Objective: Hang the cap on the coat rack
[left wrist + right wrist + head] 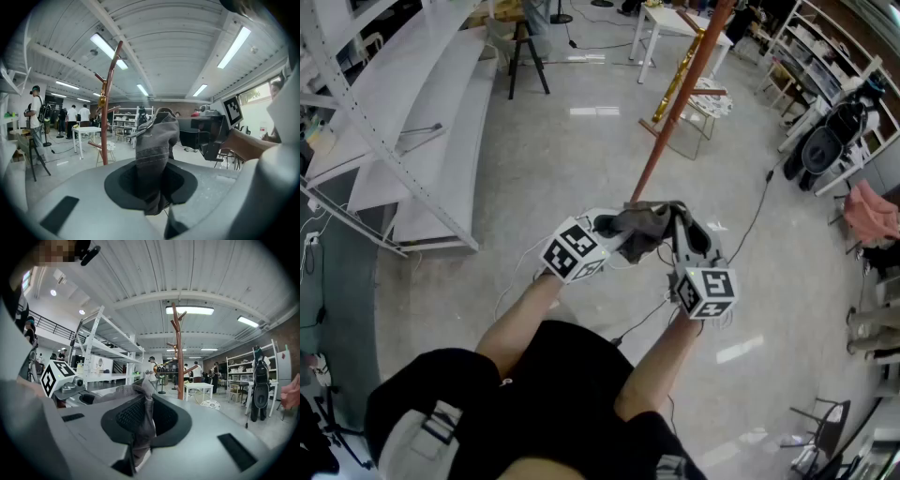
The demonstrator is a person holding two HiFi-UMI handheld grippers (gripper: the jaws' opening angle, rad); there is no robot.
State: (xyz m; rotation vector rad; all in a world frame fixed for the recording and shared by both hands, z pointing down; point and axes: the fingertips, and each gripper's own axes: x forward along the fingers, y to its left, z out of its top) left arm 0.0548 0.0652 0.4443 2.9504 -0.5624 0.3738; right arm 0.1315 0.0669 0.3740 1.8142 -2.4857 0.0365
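Note:
A grey cap (643,228) hangs between both grippers at waist height, in front of the person. My left gripper (617,234) is shut on one side of the cap (154,154), the cloth bunched between its jaws. Pinched in my right gripper (675,225) is the other side of the cap (140,420). The coat rack (680,98) is a tall red-brown wooden pole with short pegs, standing on the floor just beyond the cap. Its pegs (104,86) rise ahead in the left gripper view, and the pole (178,350) stands ahead in the right gripper view.
White metal shelving (403,122) runs along the left. A white table (675,28) and a stool (525,56) stand behind the rack. A black cable (750,225) trails on the floor at right. Several people (70,119) stand far off.

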